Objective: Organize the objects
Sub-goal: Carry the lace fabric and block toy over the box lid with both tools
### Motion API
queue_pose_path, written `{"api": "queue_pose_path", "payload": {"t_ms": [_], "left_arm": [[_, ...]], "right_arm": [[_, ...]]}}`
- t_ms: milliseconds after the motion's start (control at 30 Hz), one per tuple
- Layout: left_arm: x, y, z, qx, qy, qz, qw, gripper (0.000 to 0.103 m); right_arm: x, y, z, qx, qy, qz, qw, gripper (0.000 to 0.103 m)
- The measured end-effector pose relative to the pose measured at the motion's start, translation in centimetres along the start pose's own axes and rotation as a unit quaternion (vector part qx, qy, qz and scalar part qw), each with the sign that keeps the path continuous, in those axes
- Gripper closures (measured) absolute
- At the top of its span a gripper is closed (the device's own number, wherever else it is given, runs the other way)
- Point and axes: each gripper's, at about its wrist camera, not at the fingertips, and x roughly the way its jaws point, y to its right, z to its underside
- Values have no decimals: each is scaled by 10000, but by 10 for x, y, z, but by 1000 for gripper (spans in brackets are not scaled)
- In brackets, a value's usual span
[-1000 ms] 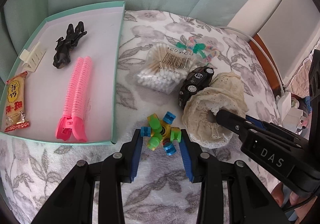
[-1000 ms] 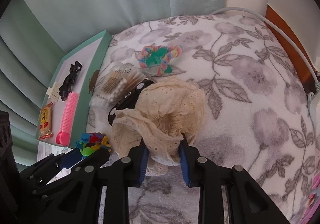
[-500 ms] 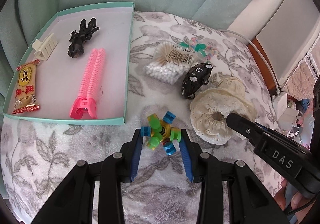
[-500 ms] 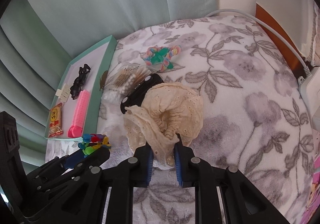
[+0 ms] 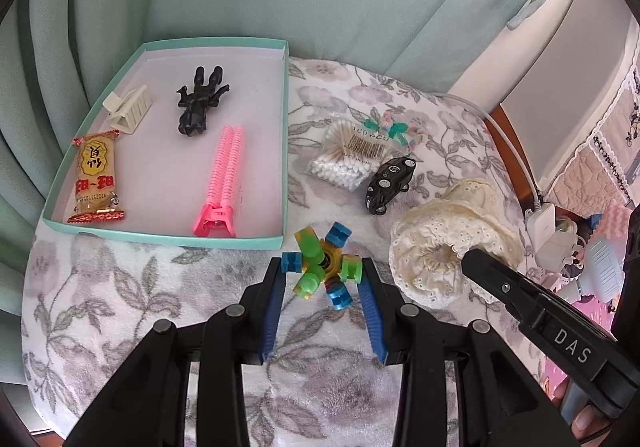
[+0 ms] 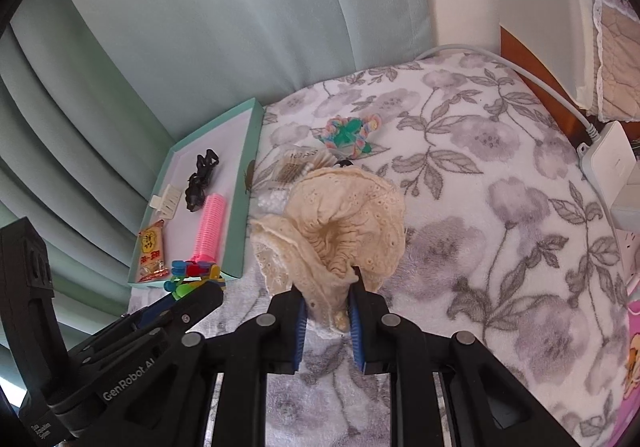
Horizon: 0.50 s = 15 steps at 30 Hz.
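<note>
blanket [image 5: 120, 287] | tray [image 5: 168, 237] | swabs [image 5: 344, 163] | car [image 5: 390, 179]

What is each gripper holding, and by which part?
Left gripper: multicoloured plastic spinner toy, by opposite arms. Right gripper: cream lace scrunchie, by its near edge.

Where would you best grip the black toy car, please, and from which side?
Across its narrow body, mid-length, coming from above. The toy car lies slanted on the blanket, its long sides mostly free, though the swab bag sits close on one side, so jaws should straddle its width, turned to match its slant.
</note>
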Motion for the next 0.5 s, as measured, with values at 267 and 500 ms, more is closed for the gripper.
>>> {"api": "queue_pose_path", "payload": {"t_ms": [267,500], "left_arm": [[-19,-11,-6,-109,195,-35,9997,65],[-36,-21,-14,-208,394,-88,9990,65]], "right_arm": [[-16,-21,-6,-205,177,-37,9996,83],[-22,-38,-12,-372,268,-89,9989,83]]}}
